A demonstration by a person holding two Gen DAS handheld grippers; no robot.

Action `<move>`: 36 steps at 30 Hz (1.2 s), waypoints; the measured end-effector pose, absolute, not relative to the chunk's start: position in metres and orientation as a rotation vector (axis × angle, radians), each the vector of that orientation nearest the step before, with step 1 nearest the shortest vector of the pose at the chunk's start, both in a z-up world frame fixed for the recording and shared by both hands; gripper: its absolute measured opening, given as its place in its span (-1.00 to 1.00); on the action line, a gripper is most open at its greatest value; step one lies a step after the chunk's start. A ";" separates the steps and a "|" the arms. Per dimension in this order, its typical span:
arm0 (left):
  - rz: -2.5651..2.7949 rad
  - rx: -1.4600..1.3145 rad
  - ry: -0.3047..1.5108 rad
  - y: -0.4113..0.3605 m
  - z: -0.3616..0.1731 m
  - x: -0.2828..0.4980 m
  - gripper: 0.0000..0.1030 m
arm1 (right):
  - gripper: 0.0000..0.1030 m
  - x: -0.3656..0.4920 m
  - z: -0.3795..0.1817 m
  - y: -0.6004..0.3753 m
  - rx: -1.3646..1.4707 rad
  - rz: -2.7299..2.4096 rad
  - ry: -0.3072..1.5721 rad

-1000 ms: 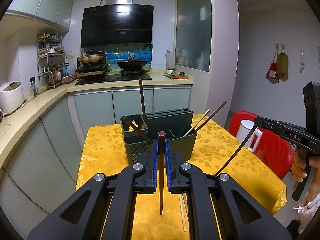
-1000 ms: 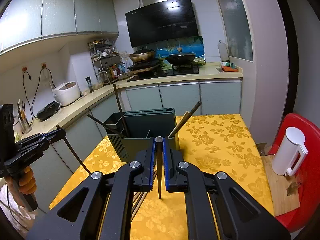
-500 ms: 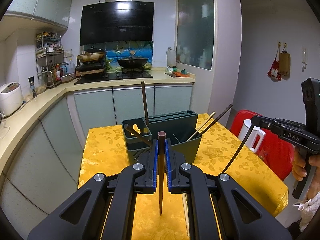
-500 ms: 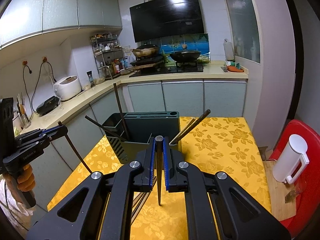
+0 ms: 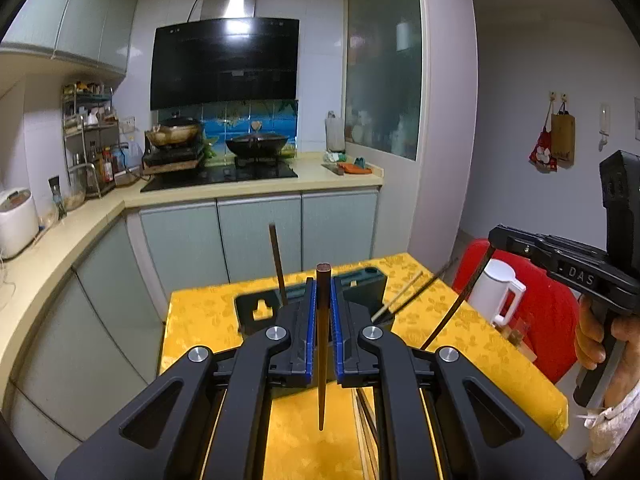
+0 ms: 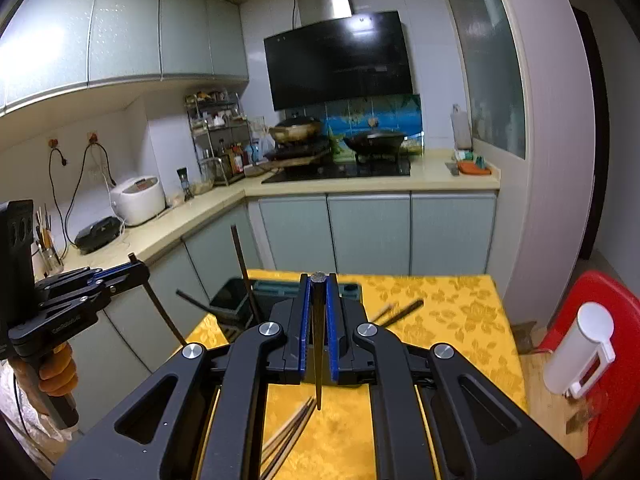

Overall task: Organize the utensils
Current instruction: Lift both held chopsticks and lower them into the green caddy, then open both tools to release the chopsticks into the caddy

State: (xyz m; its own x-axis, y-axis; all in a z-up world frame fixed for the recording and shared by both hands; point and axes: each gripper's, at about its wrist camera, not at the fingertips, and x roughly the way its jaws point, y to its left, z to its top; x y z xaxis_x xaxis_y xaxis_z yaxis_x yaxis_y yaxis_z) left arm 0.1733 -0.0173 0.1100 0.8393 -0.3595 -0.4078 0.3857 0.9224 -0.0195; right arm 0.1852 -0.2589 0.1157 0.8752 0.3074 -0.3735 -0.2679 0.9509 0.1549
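My left gripper (image 5: 323,312) is shut on a dark brown chopstick (image 5: 321,360) that hangs point down between its blue pads. My right gripper (image 6: 318,312) is shut on a black chopstick (image 6: 319,344), also point down. Both hang above the yellow tablecloth (image 5: 204,312), in front of the dark green utensil holder (image 5: 260,312) (image 6: 236,300), which each gripper partly hides. Several chopsticks stand or lean in the holder. Loose chopsticks (image 6: 290,436) lie on the cloth below the grippers. In the left wrist view the right gripper (image 5: 494,240) shows at the right with its chopstick; in the right wrist view the left gripper (image 6: 134,266) shows at the left.
A white jug (image 5: 496,294) (image 6: 584,352) stands on a red chair (image 5: 552,312) to the table's right. Kitchen counter (image 5: 80,216) and cabinets run behind and to the left, with a stove and pans at the back.
Both grippers have risen with their chopsticks still held. The holder and table now sit lower in both views and the holder is more hidden behind the fingers.
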 end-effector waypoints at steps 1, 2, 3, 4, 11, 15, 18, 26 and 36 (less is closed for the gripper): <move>-0.392 0.064 0.415 -0.019 0.114 0.175 -0.88 | -0.84 0.186 0.119 -0.260 0.100 0.299 0.397; -0.391 0.060 0.407 -0.020 0.119 0.177 -0.87 | -0.84 0.187 0.122 -0.260 0.101 0.296 0.390; -0.393 0.055 0.399 -0.020 0.123 0.179 -0.88 | -0.84 0.188 0.125 -0.261 0.102 0.294 0.383; -0.394 0.050 0.389 -0.021 0.127 0.179 -0.88 | -0.84 0.188 0.127 -0.262 0.104 0.292 0.379; -0.378 0.008 0.313 -0.029 0.157 0.191 -0.87 | -0.84 0.193 0.146 -0.265 0.103 0.280 0.326; -0.340 -0.008 0.279 -0.036 0.167 0.208 -0.87 | -0.84 0.200 0.153 -0.264 0.096 0.261 0.290; -0.317 -0.026 0.266 -0.040 0.168 0.221 -0.87 | -0.84 0.210 0.155 -0.261 0.092 0.257 0.274; -0.275 -0.034 0.269 -0.046 0.151 0.255 -0.87 | -0.84 0.235 0.144 -0.251 0.079 0.250 0.301; -0.266 -0.008 0.386 -0.042 0.101 0.281 -0.87 | -0.84 0.261 0.110 -0.237 0.061 0.252 0.408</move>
